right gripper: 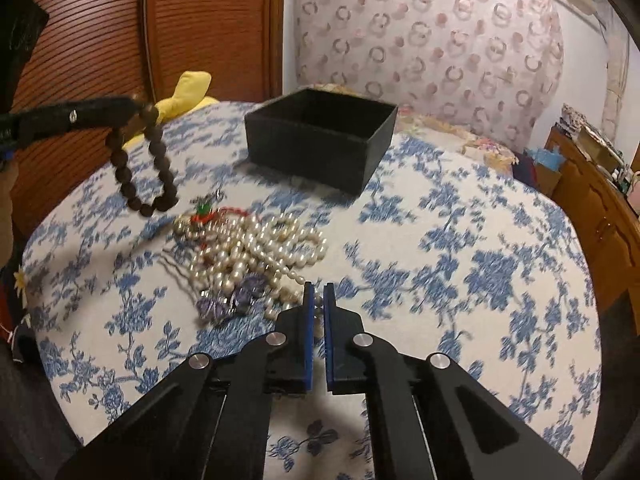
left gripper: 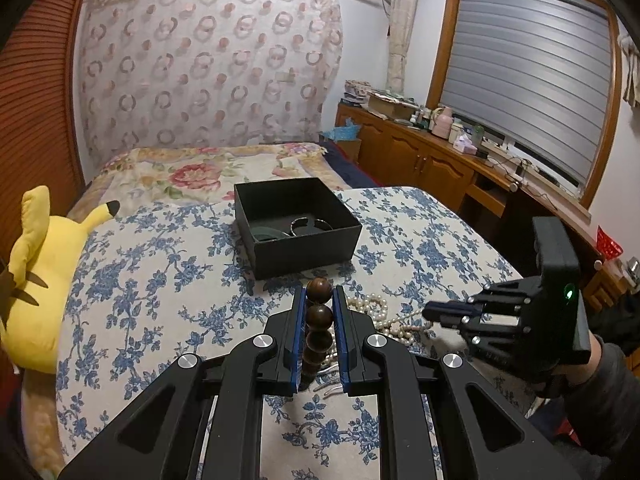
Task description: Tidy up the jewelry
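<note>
My left gripper (left gripper: 319,294) is shut on a brown wooden bead bracelet (left gripper: 319,314) and holds it above the bed; the bracelet hangs as a loop in the right wrist view (right gripper: 142,168). An open black box (left gripper: 296,224) stands ahead with a silver bangle (left gripper: 310,225) inside; it also shows in the right wrist view (right gripper: 320,140). A heap of pearl necklaces (right gripper: 256,256) with a purple piece (right gripper: 232,300) and a red-green charm (right gripper: 204,212) lies on the cloth. My right gripper (right gripper: 319,292) is nearly shut just over a pearl strand, and is seen from the left view (left gripper: 430,314).
A yellow plush toy (left gripper: 44,280) lies at the bed's left edge. A blue floral cloth (right gripper: 460,260) covers the bed. Wooden cabinets (left gripper: 420,156) with clutter run along the right under a window. A wooden slatted panel (right gripper: 100,40) stands on the left.
</note>
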